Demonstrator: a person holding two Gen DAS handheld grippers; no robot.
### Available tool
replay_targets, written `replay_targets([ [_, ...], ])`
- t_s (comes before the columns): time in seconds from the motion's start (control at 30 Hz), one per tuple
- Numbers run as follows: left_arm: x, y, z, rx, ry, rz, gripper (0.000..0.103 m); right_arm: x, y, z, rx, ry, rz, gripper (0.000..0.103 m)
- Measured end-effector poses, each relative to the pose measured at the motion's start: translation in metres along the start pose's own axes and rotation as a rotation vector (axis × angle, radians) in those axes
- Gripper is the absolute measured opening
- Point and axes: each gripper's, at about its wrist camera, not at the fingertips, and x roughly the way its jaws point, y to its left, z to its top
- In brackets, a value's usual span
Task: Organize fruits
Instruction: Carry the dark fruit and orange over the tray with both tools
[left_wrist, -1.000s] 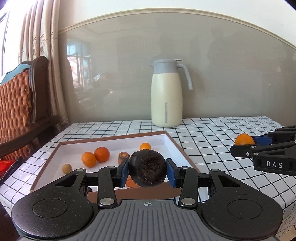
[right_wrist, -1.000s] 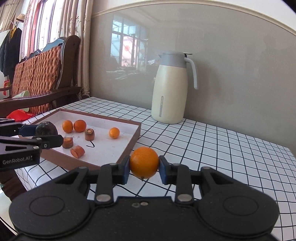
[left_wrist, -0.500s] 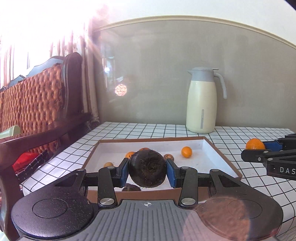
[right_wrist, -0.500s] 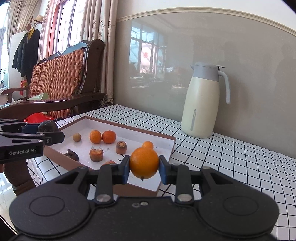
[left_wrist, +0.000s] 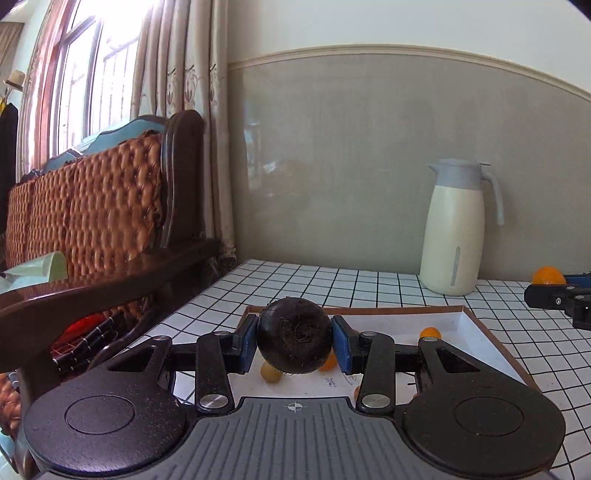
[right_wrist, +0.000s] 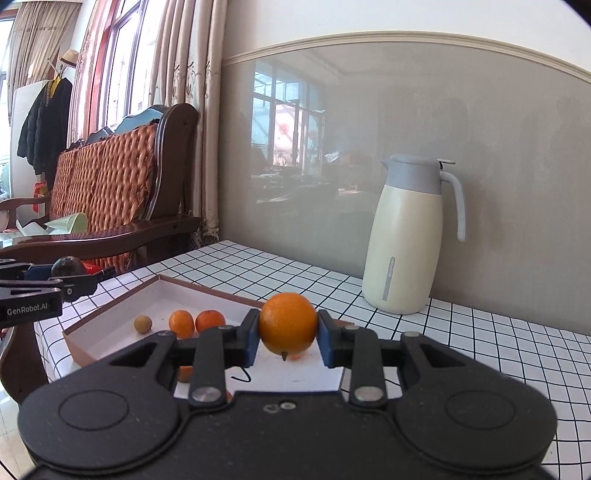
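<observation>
Both tools swung toward the tray (right_wrist: 110, 314): left tool (left_wrist: 294, 341) grips 1 dark fruit (left_wrist: 294, 341), right tool (right_wrist: 287, 324) 1 orange (right_wrist: 287, 324).

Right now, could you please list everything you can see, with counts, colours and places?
tray: one, white inside, brown rim, on the table
table: one, white with black grid
jug: one, cream, grey lid, by the wall
loose fruit: several orange, one tan, in the tray
chair: one, dark wood, woven back, left of the table
left claw: shut on a dark fruit
right claw: shut on an orange
</observation>
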Motion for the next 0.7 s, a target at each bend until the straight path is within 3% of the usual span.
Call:
replay_targets([
  [0.7,0.060,0.019,0.011,-0.029,0.048,0.006,0.042,0.057,-0.013,0.003,0.037,0.060,-0.027,0.024],
])
